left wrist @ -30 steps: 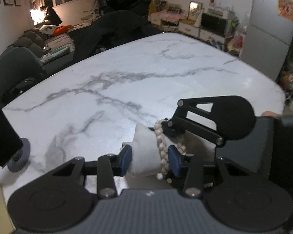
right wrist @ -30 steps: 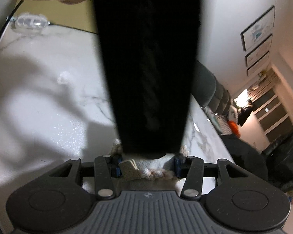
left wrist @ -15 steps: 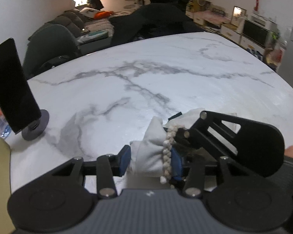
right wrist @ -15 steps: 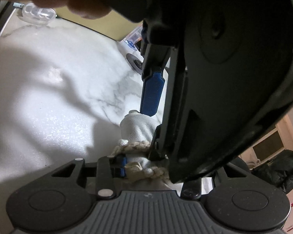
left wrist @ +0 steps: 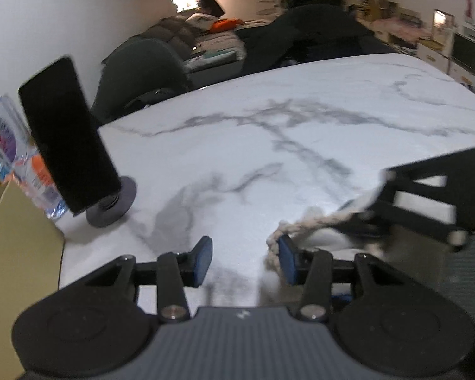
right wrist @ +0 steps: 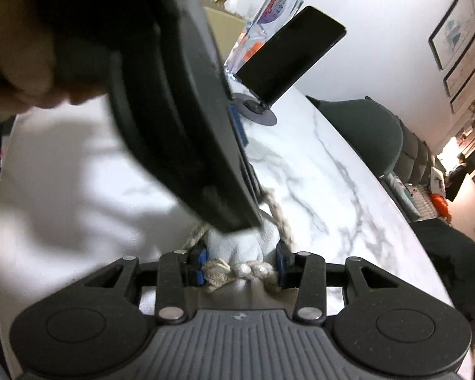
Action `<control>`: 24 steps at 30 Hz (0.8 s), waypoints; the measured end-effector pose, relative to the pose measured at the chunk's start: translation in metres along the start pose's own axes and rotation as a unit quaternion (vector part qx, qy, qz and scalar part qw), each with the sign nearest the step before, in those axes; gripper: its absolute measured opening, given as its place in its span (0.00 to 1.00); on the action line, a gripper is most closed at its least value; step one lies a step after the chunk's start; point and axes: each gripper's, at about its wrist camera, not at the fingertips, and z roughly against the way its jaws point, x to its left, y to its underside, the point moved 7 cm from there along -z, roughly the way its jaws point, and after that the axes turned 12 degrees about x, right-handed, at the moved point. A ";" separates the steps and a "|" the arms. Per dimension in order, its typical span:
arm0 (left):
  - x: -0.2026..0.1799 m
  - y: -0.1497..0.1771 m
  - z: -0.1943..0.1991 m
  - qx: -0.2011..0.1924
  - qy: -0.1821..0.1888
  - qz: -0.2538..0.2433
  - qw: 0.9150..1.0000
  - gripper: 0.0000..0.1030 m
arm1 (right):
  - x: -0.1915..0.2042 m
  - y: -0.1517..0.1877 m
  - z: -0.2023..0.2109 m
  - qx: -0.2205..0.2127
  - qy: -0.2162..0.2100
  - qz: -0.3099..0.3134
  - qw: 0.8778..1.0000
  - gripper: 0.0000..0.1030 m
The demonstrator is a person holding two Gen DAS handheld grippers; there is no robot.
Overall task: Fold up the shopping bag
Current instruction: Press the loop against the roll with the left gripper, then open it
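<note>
One marble bench (left wrist: 269,145) carries one bundled white shopping bag (right wrist: 237,247) with one braided rope handle (right wrist: 247,269), one phone on a stand (left wrist: 69,136), two grippers (left wrist: 240,253) (right wrist: 239,266).

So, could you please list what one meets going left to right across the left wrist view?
Cardboard box → phone on its stand → left gripper → braided rope handle → right gripper.

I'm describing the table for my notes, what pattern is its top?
White marble with grey veins on the table, clearest in the left wrist view.
</note>
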 end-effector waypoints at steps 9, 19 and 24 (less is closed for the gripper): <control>0.032 0.006 -0.031 0.017 0.066 0.058 0.996 0.47 | -0.011 0.009 -0.001 -0.046 -0.016 -0.049 0.998 0.38; 0.041 0.009 -0.031 -0.003 0.111 0.060 0.992 0.51 | -0.029 0.049 0.035 -0.064 -0.101 -0.183 0.976 0.38; 0.030 0.010 -0.032 -0.015 0.090 0.026 0.995 0.55 | -0.049 0.060 0.038 -0.074 -0.179 -0.295 0.936 0.37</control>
